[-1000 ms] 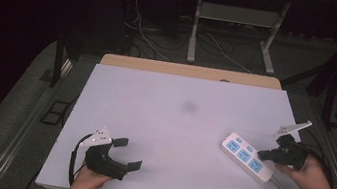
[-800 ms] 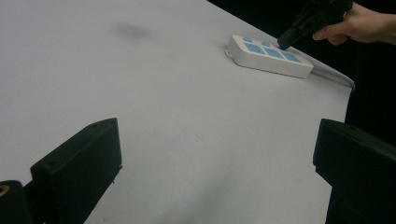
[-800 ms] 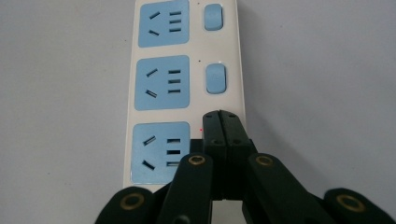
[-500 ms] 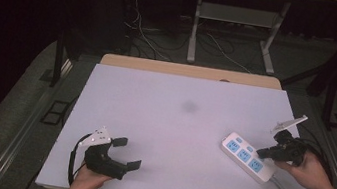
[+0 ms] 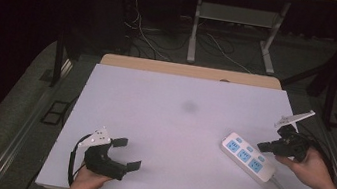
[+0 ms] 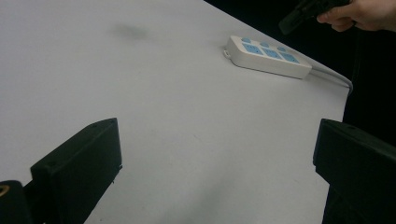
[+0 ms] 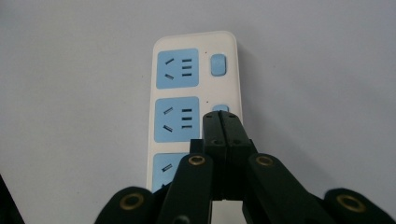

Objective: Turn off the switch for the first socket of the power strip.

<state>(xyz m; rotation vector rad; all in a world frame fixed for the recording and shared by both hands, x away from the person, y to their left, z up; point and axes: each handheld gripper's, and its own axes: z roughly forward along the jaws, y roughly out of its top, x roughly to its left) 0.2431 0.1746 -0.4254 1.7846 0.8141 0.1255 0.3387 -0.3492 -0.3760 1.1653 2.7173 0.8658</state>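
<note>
Power strip (image 5: 249, 158) lies flat, long axis diagonal, cord trailing toward near-right.

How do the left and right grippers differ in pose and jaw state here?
The left gripper has its jaws spread wide; the right gripper has its jaws pressed together. The left sits over bare table at the near edge; the right points at the power strip, over its switches. Both are hand-held and hold nothing.

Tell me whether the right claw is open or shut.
Shut. In the right gripper view the right claw has its two jaws pressed together with nothing between them, tips over the power strip by its middle switch.
</note>
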